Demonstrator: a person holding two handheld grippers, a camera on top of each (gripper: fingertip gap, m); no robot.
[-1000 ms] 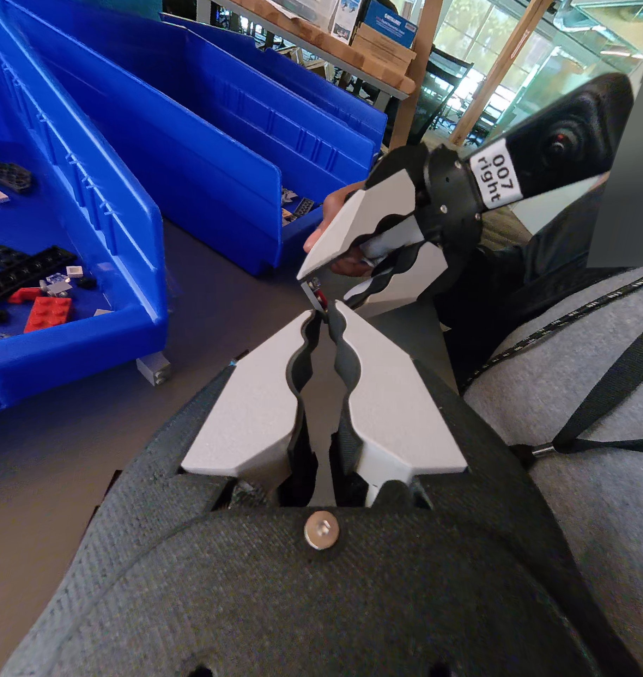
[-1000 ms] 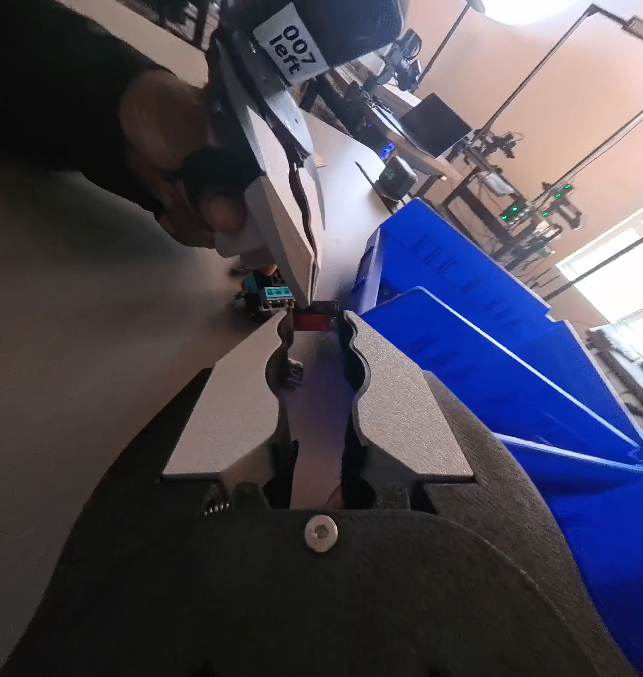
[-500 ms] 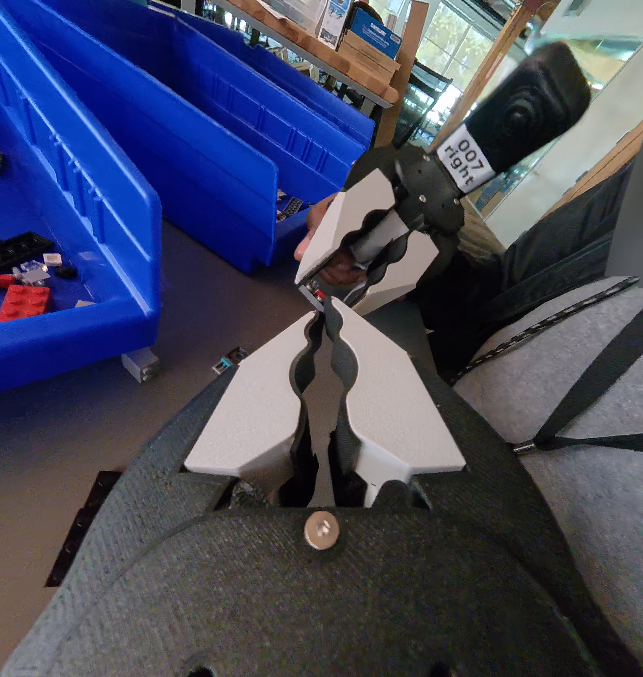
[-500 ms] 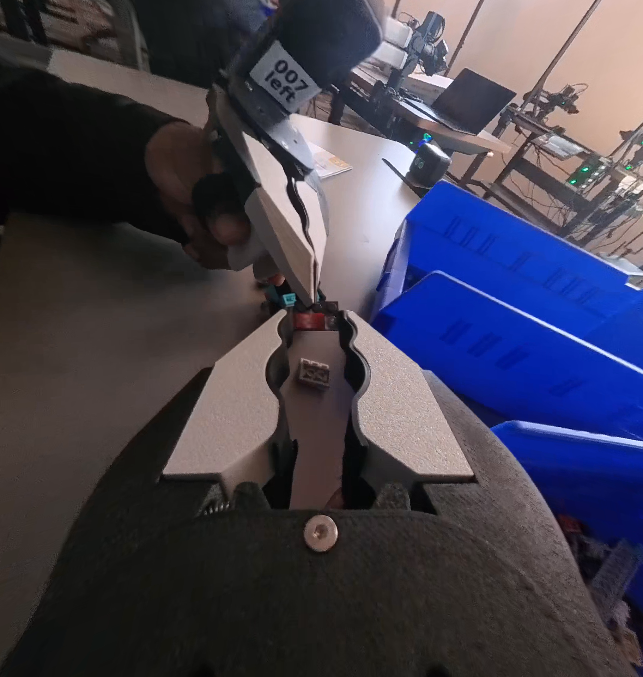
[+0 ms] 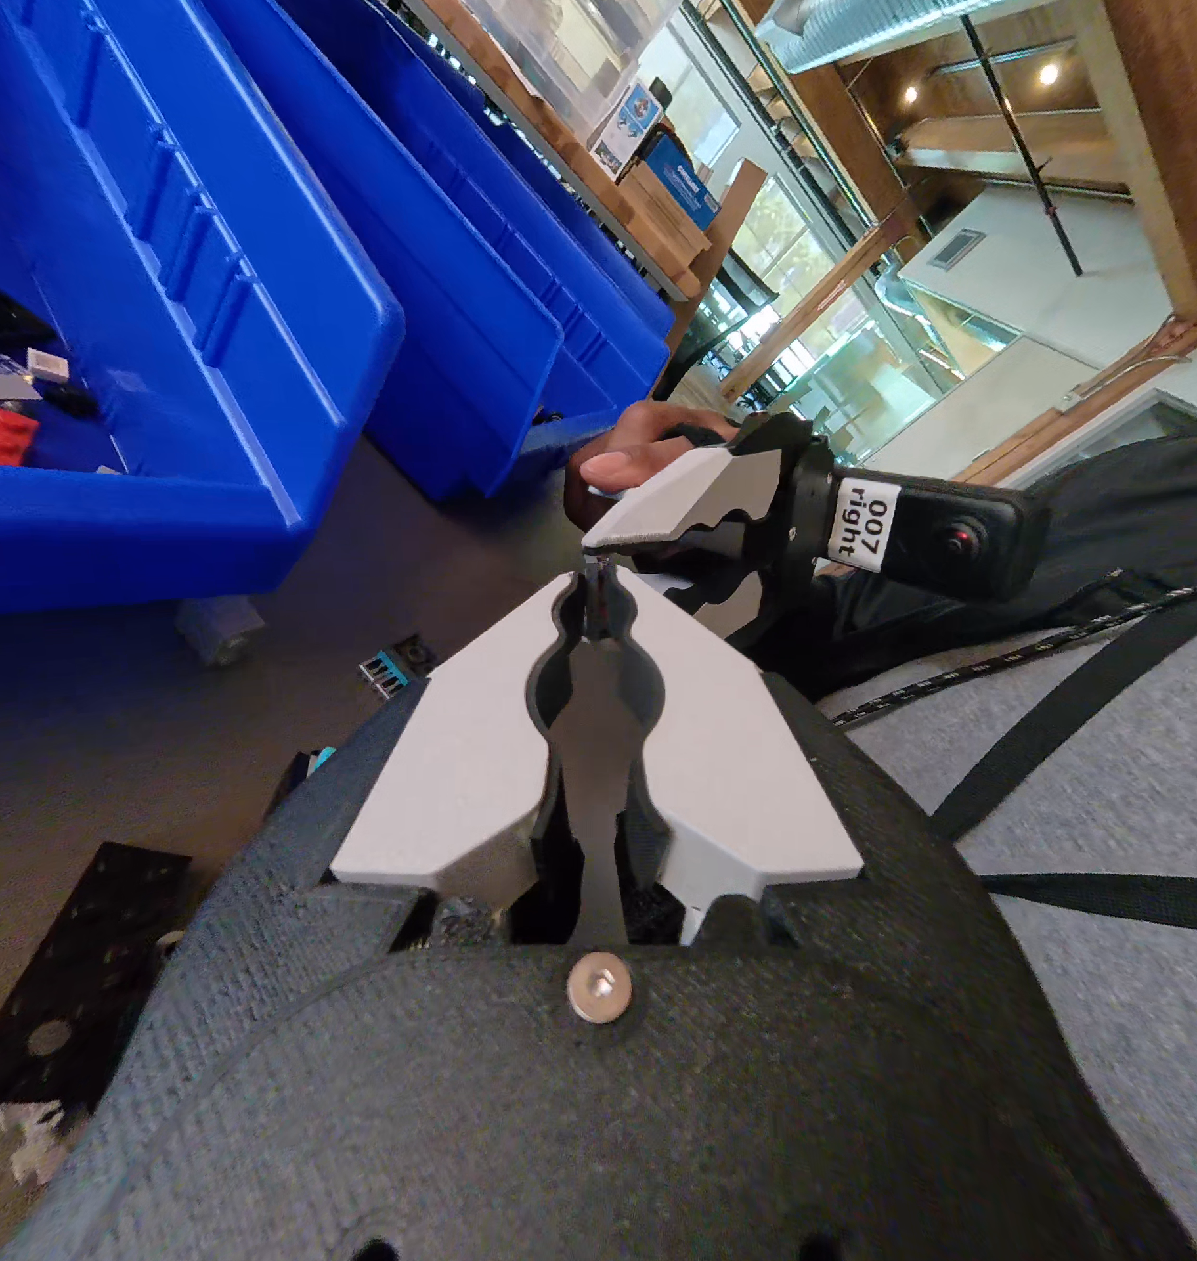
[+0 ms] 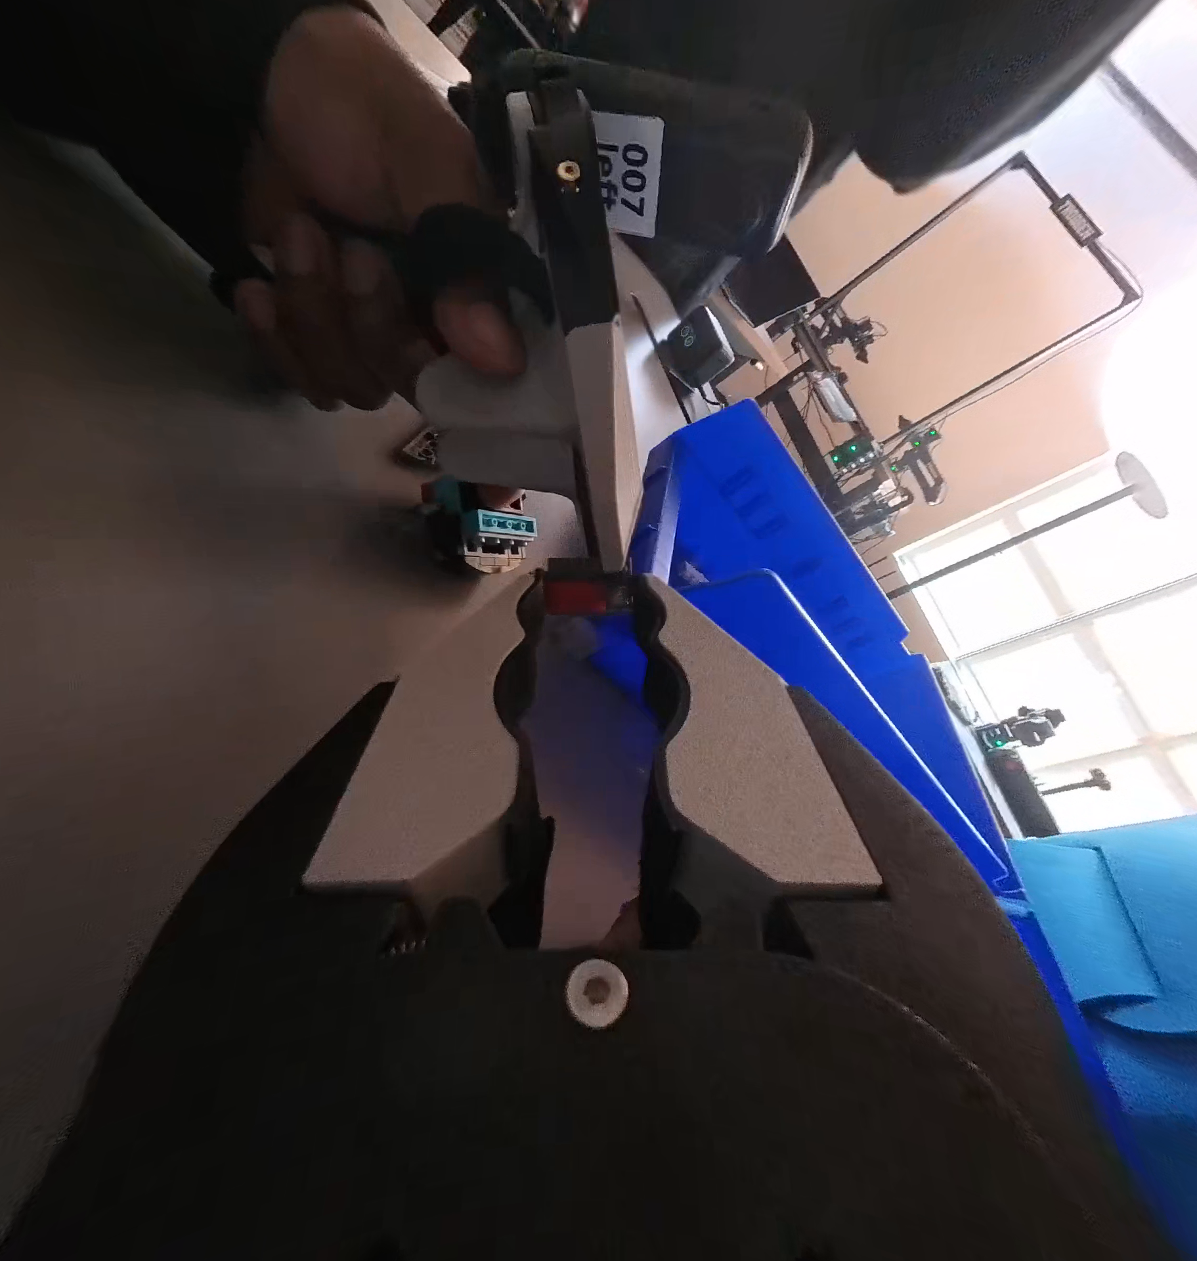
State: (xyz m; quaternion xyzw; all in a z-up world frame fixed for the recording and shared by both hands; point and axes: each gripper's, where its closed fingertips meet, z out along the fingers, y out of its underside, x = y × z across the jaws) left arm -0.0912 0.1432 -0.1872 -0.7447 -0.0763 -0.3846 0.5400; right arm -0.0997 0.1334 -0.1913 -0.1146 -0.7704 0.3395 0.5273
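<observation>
Gripping from both sides, our left tool and right tool are each closed on one small red-and-black brick piece, held in the air above the tabletop. We judge it light, rigid and smooth, best held across its flat side faces.

A small red-and-black brick piece sits mid-frame, pinched between both grippers' fingertips above the tabletop.
</observation>
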